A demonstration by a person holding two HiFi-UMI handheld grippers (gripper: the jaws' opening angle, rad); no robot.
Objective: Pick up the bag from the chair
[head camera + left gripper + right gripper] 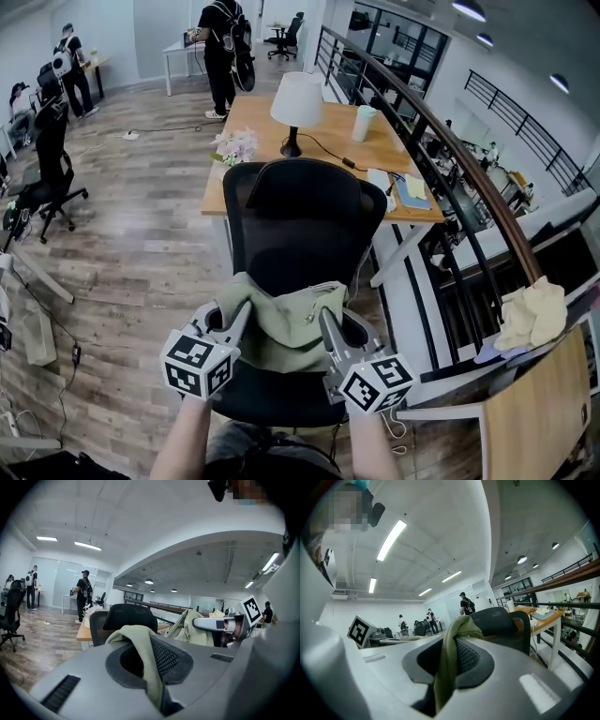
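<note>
An olive green bag (281, 323) hangs just above the seat of the black mesh office chair (300, 220). My left gripper (234, 321) is shut on the bag's left edge. The same cloth shows in the left gripper view, where the bag (147, 660) runs down between the jaws. My right gripper (328, 328) is shut on the bag's right side near a zip. In the right gripper view a strip of the bag (449, 663) is pinched between the jaws. The other gripper (225, 625) shows there with the bag's bulk beside it.
A wooden desk (323, 141) stands behind the chair with a white lamp (296, 103), a cup (364, 122) and notebooks. A dark railing (450, 159) runs along the right. A wooden board (539, 412) with yellow cloth is at the right. Another chair (47, 159) and people stand far left.
</note>
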